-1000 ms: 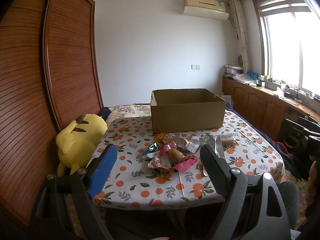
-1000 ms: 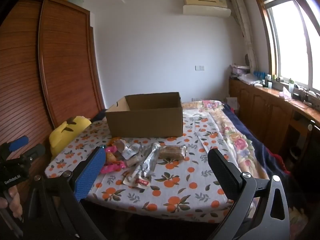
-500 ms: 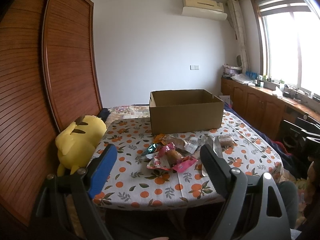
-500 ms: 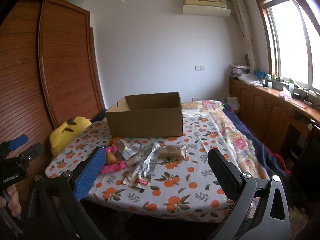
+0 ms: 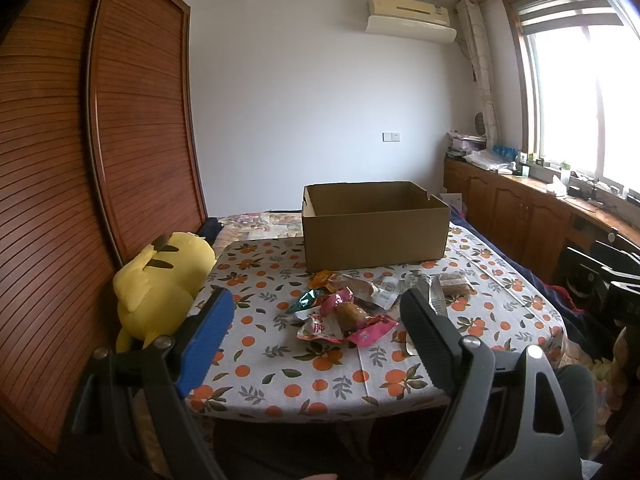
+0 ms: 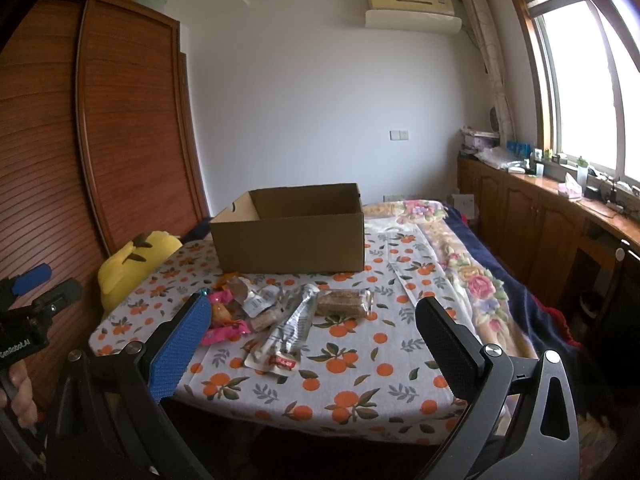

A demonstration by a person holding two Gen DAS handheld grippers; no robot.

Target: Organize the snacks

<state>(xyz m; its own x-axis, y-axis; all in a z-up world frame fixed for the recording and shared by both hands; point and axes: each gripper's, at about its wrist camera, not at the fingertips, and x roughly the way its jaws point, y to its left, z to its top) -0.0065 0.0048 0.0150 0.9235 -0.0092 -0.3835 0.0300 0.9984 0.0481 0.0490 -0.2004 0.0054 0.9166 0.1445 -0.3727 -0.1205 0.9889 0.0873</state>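
A pile of snack packets [image 5: 344,312] lies on the orange-print tablecloth [image 5: 280,372], in front of an open, empty-looking cardboard box [image 5: 376,228]. The pile holds pink packets [image 6: 224,330], a long silver packet [image 6: 294,320] and a brown bar in clear wrap [image 6: 344,304]. The box also shows in the right wrist view [image 6: 288,232]. My left gripper [image 5: 316,332] is open and empty, short of the table's near edge. My right gripper [image 6: 316,340] is open and empty, held before the near edge too.
A yellow plush toy [image 5: 160,284] sits at the table's left, against a wooden sliding wardrobe [image 5: 80,160]. A bed with a floral blanket [image 6: 472,272] lies to the right. Wooden cabinets [image 6: 540,220] run under the window.
Both views have barely shifted; the left wrist view has drifted slightly. Both grippers stay open and no snack has moved.
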